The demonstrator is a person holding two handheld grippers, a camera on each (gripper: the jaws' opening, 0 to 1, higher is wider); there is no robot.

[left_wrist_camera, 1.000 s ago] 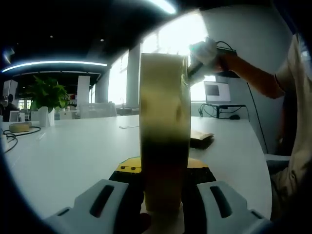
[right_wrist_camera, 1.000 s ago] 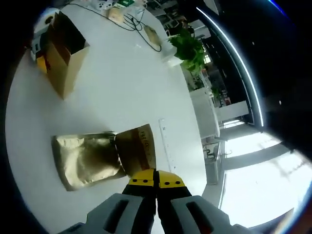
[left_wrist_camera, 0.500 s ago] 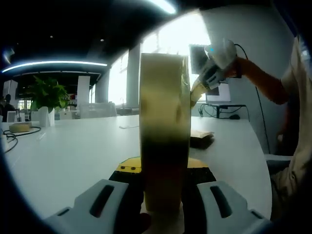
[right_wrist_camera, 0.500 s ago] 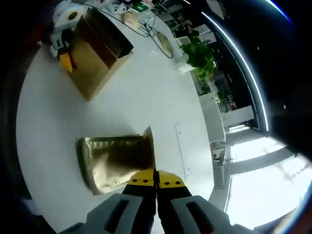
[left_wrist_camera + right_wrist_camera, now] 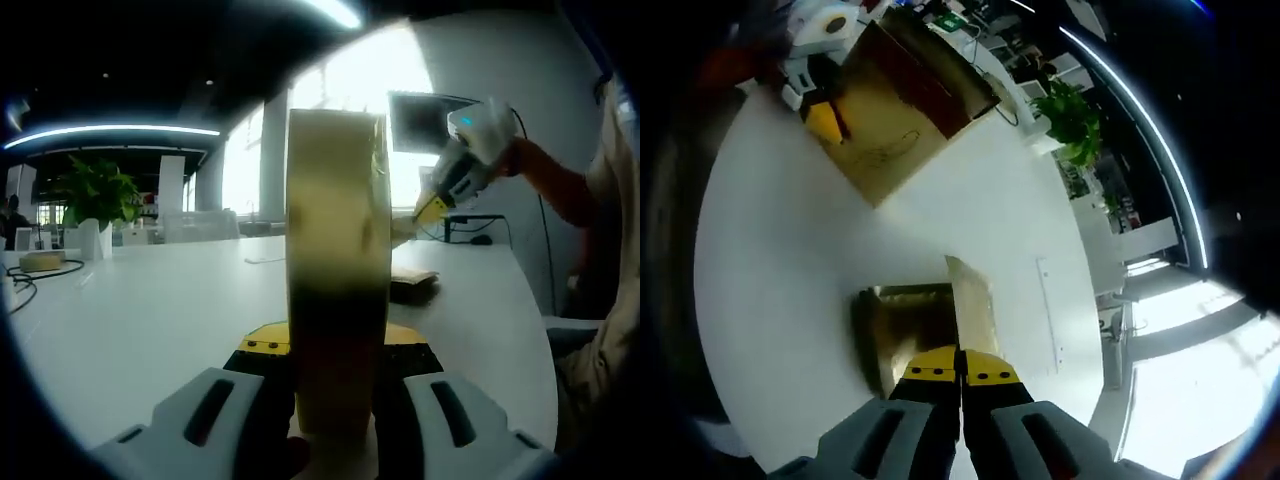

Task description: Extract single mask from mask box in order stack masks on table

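My left gripper (image 5: 335,352) is shut on the mask box (image 5: 338,250), a tall gold carton standing upright between its jaws. In the right gripper view the same box (image 5: 905,105) lies at the top left with the left gripper (image 5: 825,122) at its end. My right gripper (image 5: 960,366) is shut on one gold mask packet (image 5: 972,305), which hangs just above a stack of gold packets (image 5: 890,330) on the table. From the left gripper view, the right gripper (image 5: 432,208) hovers to the right of the box with the packet (image 5: 405,228) over the stack (image 5: 412,284).
The white table (image 5: 150,300) runs wide to the left. A potted plant (image 5: 95,195) and cables (image 5: 20,285) sit at its far left, a monitor (image 5: 430,120) behind. A person's arm (image 5: 560,190) reaches in from the right. A thin strip (image 5: 1050,310) lies beyond the stack.
The right gripper has drawn away from the top of the box, down and to the right toward the stack, carrying the packet. The left gripper and box have stayed still.
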